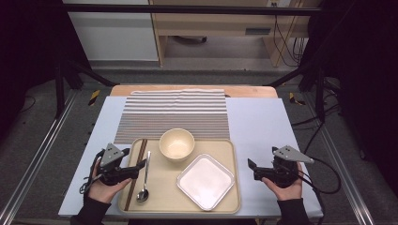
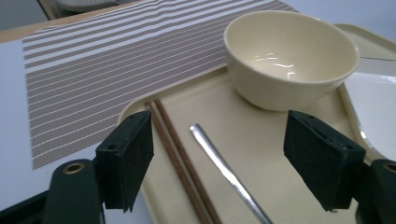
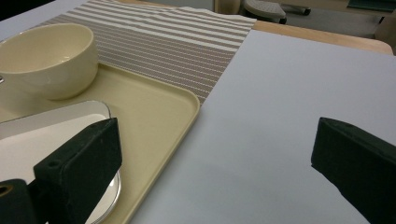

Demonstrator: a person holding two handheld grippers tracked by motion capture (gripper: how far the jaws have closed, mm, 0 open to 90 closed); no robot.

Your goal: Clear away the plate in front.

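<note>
The table was covered by a pale blue sheet [image 1: 258,122], with a striped placemat [image 1: 173,112] laid just beyond a beige tray [image 1: 162,199]. I took the tray as my landmark. On it, the cream bowl [image 1: 177,144] sat at its far edge, the white square plate [image 1: 205,181] at its near right, and the chopsticks [image 1: 136,171] and spoon [image 1: 144,180] lay along its left side. My left gripper [image 1: 133,169] hung over the tray's left rim, jaws spread wide and holding nothing, with the chopsticks between them. My right gripper [image 1: 253,169] waited just off the tray's right edge, likewise spread and empty. I judged the chopsticks light, stiff, thin and prone to roll; pinching both together near mid-length seemed safest.
</note>
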